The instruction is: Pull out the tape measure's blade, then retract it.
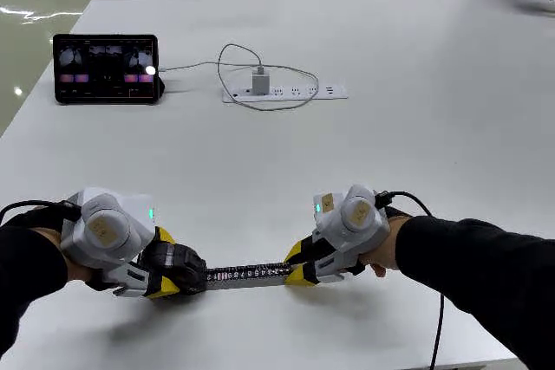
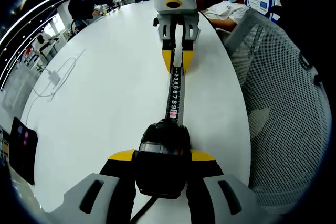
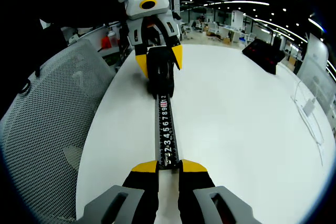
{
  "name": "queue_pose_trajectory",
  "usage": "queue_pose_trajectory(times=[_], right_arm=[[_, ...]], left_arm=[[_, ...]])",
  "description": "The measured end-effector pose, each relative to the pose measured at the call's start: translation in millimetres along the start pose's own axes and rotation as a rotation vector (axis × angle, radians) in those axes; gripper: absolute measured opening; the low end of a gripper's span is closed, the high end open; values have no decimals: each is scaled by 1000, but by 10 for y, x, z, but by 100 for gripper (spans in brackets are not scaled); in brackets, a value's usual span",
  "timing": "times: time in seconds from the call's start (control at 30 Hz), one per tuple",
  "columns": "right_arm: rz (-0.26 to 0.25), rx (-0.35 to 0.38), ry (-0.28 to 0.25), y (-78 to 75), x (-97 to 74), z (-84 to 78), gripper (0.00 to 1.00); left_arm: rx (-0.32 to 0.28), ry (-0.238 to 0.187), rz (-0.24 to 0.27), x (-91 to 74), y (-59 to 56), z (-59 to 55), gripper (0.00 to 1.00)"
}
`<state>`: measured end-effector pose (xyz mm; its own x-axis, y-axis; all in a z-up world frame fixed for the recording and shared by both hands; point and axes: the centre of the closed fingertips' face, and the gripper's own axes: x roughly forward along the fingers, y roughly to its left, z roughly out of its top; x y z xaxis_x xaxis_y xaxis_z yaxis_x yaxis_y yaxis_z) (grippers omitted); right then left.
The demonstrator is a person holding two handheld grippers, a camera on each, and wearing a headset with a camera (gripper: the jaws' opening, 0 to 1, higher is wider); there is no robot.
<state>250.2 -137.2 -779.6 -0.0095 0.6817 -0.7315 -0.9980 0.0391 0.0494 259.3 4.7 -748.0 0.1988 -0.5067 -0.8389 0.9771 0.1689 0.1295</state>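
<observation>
Dark sleeves (image 1: 486,253) reach in over the near edge of the white table (image 1: 390,127), each ending in a gripper. The left gripper (image 1: 165,264) is clenched around the black tape measure case (image 1: 184,268), which sits low on the table at the near left. The right gripper (image 1: 297,264), just to the right of it, pinches the free end of the blade (image 1: 247,275). The right gripper view shows the tip caught between the yellow fingertips (image 3: 144,167). Only a short run of numbered blade lies between the two, flat and straight along the tabletop.

The likely trouble is the pinch on the tip. It is a narrow hold on thin, springy metal, and if the pull goes off line or the jaws ease, the blade may slip free and snap back into the case. A sideways or upward pull could also twist the case in the left jaws, or buckle the blade. Retracting calls for a guided return – letting go outright risks a whipping tip. The tablet (image 1: 106,68) and power strip (image 1: 286,91) lie far off, well clear
</observation>
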Motion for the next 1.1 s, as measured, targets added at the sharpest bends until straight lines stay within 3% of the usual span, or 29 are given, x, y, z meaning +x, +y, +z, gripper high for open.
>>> queue_pose_trajectory(times=[1.1], right_arm=[[-16,19,8,-19,-147,-146,9]], left_arm=[[0,1,0,50,38,-45,32]])
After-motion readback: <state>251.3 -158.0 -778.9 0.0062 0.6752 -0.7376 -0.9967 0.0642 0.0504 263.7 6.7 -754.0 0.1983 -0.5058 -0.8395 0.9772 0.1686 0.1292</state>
